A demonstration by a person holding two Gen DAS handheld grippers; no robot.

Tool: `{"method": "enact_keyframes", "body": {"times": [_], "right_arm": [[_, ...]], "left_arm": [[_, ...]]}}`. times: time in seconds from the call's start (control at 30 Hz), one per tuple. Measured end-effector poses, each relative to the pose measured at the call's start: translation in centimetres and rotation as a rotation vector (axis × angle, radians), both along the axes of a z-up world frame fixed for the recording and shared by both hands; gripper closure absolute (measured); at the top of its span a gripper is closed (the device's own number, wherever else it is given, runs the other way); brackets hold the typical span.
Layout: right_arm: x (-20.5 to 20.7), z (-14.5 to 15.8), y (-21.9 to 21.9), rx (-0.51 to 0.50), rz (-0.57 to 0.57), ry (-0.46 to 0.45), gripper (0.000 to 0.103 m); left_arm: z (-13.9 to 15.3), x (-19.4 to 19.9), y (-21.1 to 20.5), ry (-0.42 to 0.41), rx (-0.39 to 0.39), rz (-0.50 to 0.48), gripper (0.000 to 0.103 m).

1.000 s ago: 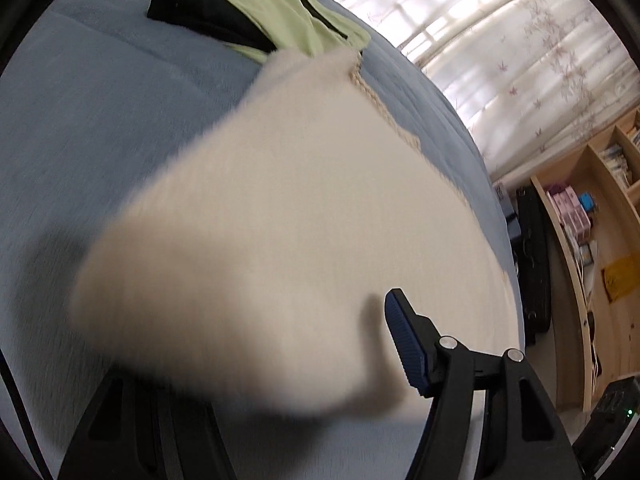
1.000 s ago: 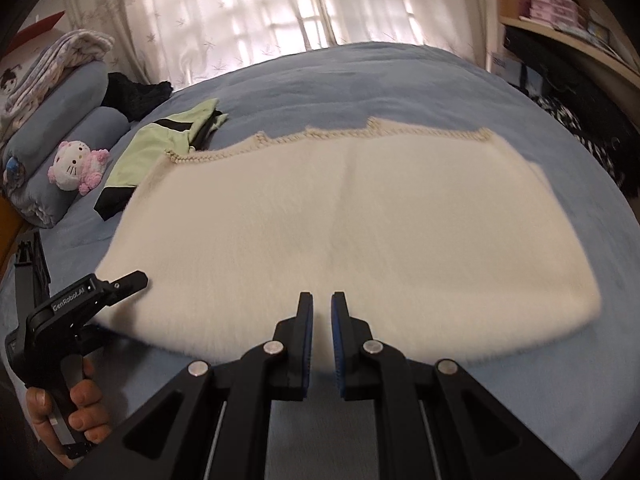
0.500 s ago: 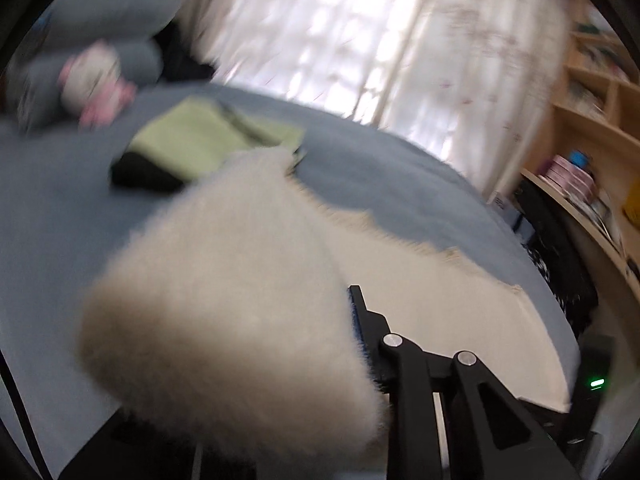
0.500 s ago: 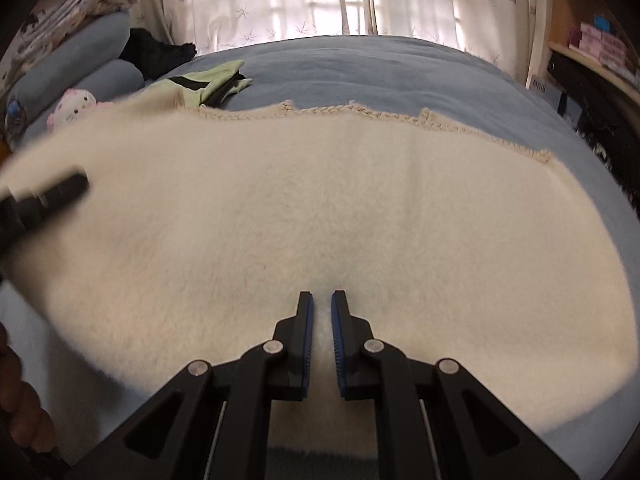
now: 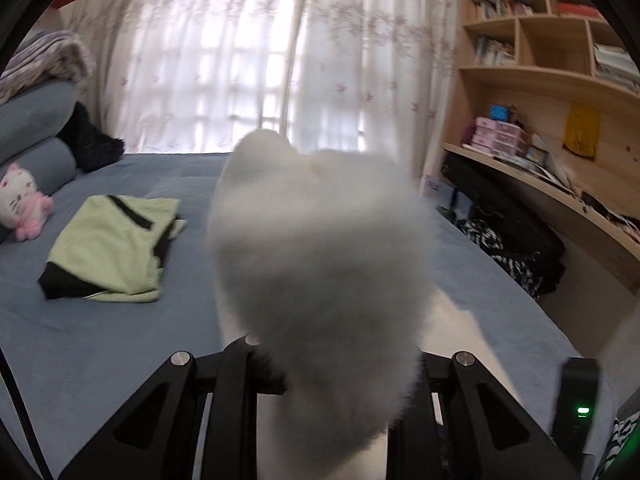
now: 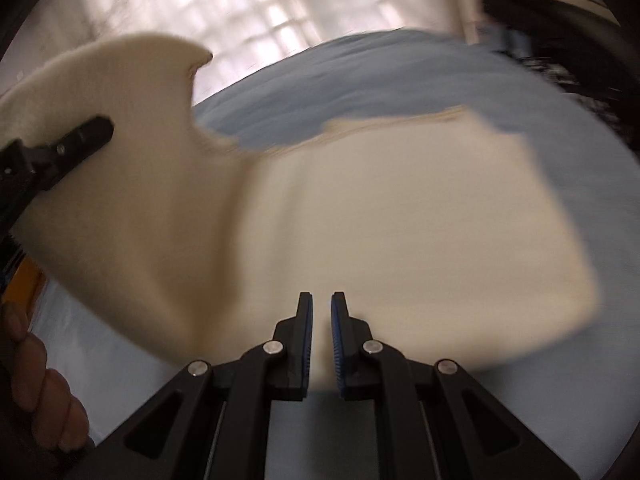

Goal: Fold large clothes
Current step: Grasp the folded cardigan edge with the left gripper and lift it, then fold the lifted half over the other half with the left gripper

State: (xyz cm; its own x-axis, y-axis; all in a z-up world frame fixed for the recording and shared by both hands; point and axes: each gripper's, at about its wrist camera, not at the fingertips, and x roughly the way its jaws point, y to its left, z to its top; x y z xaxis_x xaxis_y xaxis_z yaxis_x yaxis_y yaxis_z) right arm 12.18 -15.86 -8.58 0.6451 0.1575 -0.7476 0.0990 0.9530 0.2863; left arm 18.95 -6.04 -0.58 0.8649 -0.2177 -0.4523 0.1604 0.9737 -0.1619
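The left gripper (image 5: 340, 364) pinches one end of the fluffy cream garment (image 6: 400, 220) and lifts it, so the fuzzy cloth fills the middle of the left wrist view. The rest lies on the blue bed (image 6: 360, 80). The right gripper (image 6: 321, 340) sits low in the middle, its fingers nearly together and holding nothing. A green top (image 5: 112, 240) lies at the left.

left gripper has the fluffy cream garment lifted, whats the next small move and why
Probably carry the left gripper across toward the right edge and lower it. It holds the cream garment's left end raised off the blue bed, the rest lies flat, and the right gripper rests near its front edge.
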Motion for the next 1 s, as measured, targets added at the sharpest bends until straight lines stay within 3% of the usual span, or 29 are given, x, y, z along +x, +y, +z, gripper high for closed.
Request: {"method": "enact_keyframes", "body": {"times": [0.2,0.33,0.5,0.67,0.83,0.9,1.0], "right_arm": [[-3.9,0.9,-9.2,0.01,-0.212,-0.007,0.094],[-5.6,1.0,-12.8,0.021,-0.292,-0.013,0.094],[-6.9,0.6,-15.6,0.017,-0.333,-0.011,0.094],[-8.3,-0.9,-17.2,0.038,-0.351,0.015,0.094],[-8.8,-1.8,-17.4,0.059,-0.351,0.038,0.094],[-8.7,-2.1,-17.3,0.066,-0.339,0.055,0.094],[-8.6,-2.3,-17.1,0.077,-0.321,0.078,0.093]], "left_arm": [[-0.3,0.9,-10.0,0.019,0.037,-0.121,0.083],[-2.2,0.6,-16.6,0.07,0.071,-0.205,0.083],[-5.8,-1.9,-22.5,0.064,0.2,-0.24,0.083],[-7.0,-2.3,-24.2,0.094,0.247,-0.256,0.083],[-7.2,-2.3,-23.2,0.127,0.29,-0.272,0.08],[-7.2,-2.3,-22.9,0.153,0.3,-0.282,0.075],[-7.0,-2.4,-22.0,0.206,0.281,-0.329,0.05]]}}
